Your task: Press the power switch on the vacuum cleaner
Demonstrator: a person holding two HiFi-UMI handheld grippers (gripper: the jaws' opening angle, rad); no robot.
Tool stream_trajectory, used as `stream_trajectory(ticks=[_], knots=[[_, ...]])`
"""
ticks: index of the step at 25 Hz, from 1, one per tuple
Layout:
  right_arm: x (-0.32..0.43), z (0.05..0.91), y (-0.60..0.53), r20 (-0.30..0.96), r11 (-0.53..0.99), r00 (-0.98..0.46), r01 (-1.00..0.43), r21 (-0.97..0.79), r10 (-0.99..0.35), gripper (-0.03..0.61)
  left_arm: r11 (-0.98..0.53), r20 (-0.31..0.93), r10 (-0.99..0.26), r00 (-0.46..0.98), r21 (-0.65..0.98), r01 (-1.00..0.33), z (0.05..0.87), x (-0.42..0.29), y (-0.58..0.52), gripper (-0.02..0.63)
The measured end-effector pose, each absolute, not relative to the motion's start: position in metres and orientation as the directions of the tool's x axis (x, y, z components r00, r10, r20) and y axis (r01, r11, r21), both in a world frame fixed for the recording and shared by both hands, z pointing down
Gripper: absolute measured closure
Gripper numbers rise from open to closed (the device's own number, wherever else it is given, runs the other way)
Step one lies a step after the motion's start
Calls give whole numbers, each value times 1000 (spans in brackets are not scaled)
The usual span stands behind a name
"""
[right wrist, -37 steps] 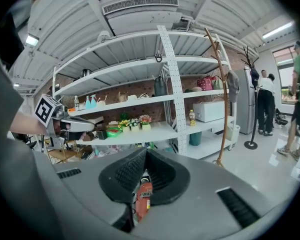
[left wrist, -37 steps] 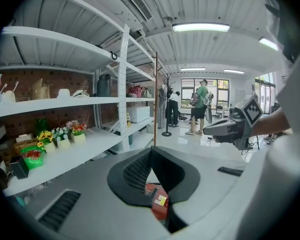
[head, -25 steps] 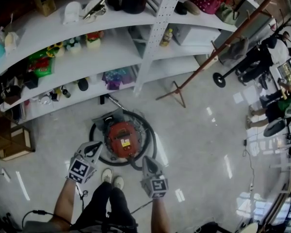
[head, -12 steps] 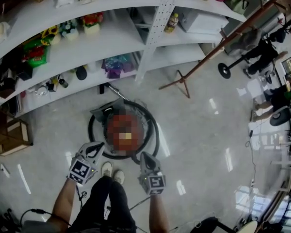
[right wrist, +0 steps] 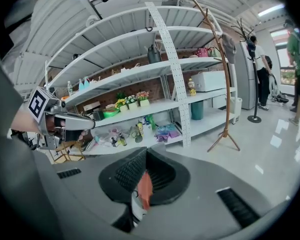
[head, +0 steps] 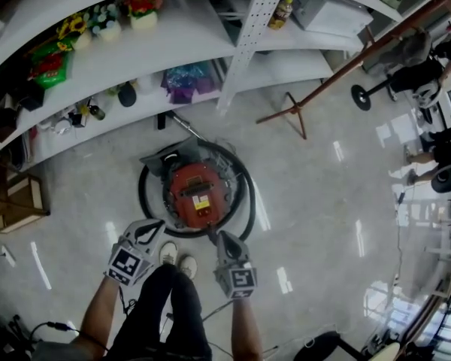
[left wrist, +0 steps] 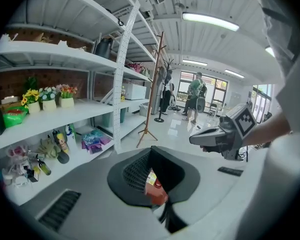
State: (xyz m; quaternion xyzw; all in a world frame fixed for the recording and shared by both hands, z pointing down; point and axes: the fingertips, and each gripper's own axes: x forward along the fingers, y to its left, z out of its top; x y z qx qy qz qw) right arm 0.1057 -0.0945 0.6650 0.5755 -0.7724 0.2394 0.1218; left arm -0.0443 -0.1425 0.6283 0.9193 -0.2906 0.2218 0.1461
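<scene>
Floor layout, head view.
- Vacuum cleaner (head: 196, 194): on the floor (head: 316, 201), centre, ringed by its hose (head: 248, 201).
- Shelves (head: 188, 47): behind the vacuum cleaner, running left to right.
- Flower pots (head: 109, 27): on a shelf, left part.
- Coat stand (head: 289, 115): on the floor, behind and right of the vacuum cleaner, before the shelves.
- Wooden frame (head: 15, 201): far left, on the floor.
- Shoes (head: 177, 256): just in front of the hose, between the grippers.
- Left gripper (head: 152, 226): over the front left.
- Right gripper (head: 219, 238): over the front right.
</scene>
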Motion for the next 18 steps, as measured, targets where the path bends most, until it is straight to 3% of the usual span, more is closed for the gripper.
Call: stream_trajectory(ticks=[18], knots=[[98, 755, -94, 500, 227, -330, -940, -256, -801, 566, -799, 555, -422, 717, 146, -583, 718, -56, -131, 620]])
